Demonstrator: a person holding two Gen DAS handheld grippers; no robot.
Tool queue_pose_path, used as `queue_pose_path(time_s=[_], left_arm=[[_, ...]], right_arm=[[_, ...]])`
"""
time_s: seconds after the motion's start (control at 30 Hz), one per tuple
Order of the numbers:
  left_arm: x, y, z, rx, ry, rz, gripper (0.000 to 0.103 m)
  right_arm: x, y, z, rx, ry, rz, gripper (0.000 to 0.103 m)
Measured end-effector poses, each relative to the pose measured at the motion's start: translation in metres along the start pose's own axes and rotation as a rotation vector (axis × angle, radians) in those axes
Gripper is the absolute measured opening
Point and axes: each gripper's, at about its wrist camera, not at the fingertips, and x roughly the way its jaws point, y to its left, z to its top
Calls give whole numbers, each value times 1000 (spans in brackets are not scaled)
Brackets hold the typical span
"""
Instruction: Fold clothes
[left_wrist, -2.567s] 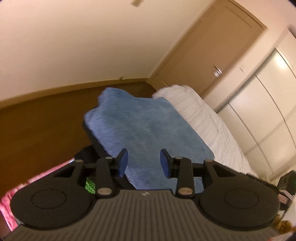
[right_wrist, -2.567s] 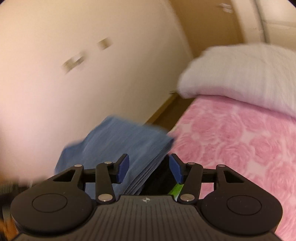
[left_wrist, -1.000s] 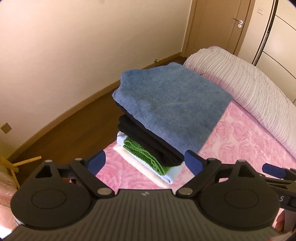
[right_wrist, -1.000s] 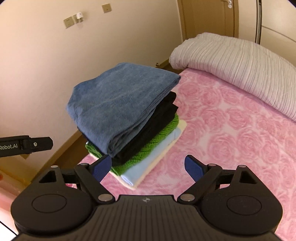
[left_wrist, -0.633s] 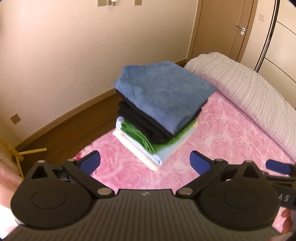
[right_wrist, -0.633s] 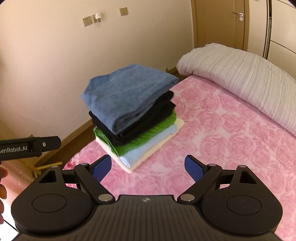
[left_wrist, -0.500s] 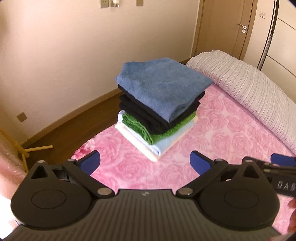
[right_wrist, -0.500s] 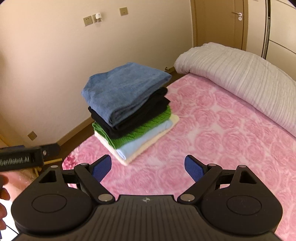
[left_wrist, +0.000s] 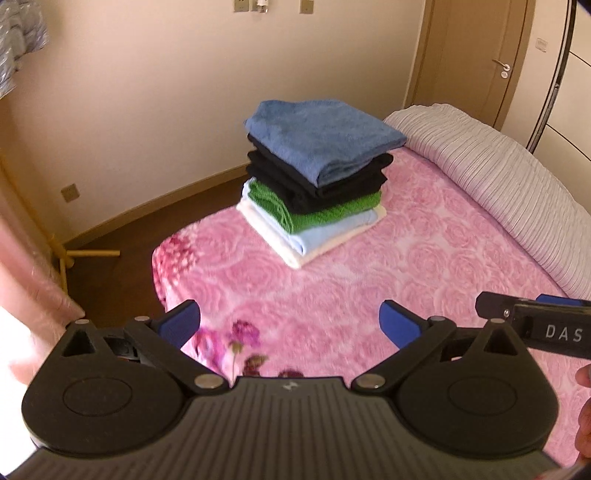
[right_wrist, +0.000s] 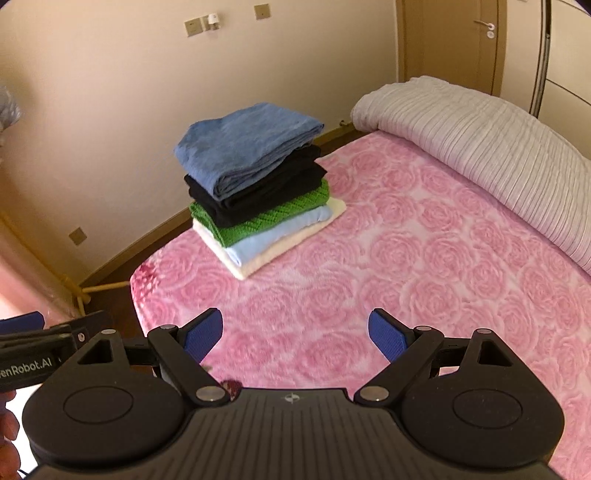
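Both tools gaping (empty) | stack (left_wrist: 317, 184) well ahead, apart

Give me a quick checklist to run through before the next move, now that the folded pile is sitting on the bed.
1. Left gripper open with nothing between its blue pads: ok.
2. Right gripper open with nothing between its pads: ok.
3. Blue towel lying flat on top of the stack: ok.
4. Stack order below it, black garment, green knit, light blue piece, cream piece, edges roughly aligned: ok.
5. Stack fully on the pink blanket, though near its edge by the wall: ok.
6. Another garment waiting to be folded: cannot tell, none shows in either view.
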Motion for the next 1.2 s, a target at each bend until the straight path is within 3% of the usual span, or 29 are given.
queue_pose_path(time_s=[0.3, 0.53, 1.2], left_arm=[[-13, -23, -41, -27, 29, 25, 102], [-16, -38, -55, -57, 27, 31, 102], [0, -63, -43, -99, 34, 58, 102]], right_arm=[[-13, -18, -23, -47, 34, 9, 89], [-19, -27, -24, -109, 37, 3, 89], [3, -46, -3, -145, 75, 75, 89]])
